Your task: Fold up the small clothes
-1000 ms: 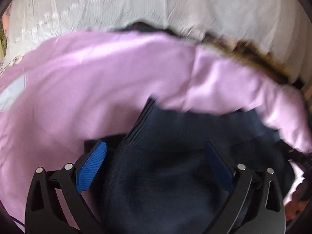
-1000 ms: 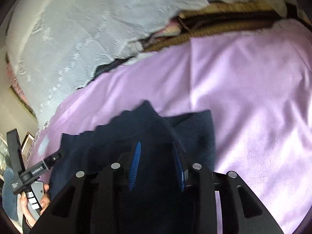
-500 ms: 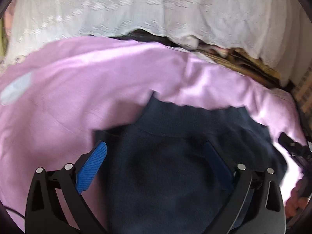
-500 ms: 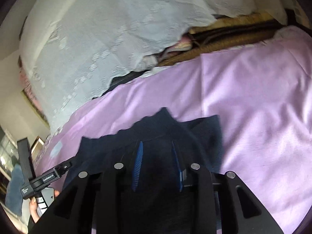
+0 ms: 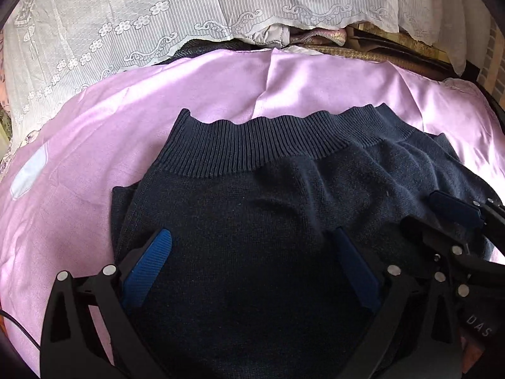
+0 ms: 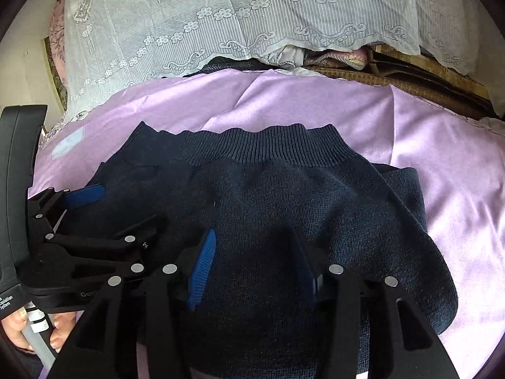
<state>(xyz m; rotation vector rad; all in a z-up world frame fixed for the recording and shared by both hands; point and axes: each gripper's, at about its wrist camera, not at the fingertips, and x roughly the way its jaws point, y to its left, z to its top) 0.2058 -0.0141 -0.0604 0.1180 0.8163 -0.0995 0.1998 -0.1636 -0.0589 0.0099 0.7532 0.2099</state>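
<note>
Navy sweater [image 5: 268,221] just laid folded on the pink sheet [image 5: 79,164].
Left gripper [image 5: 252,265] jaws spread, right gripper [image 6: 252,262] jaws opening, nothing pinched; withdrawing pads may snag the knit and undo the fold.

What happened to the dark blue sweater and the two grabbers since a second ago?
The dark navy knitted sweater got laid over flatter, its ribbed band now spread wide across the far edge. The right gripper, which was pinching the knit, is opening its jaws, with fabric still lying between them. Both grippers drew close together. The left gripper stayed wide open, and the pink satin sheet and white lace cloth stayed put.
</note>
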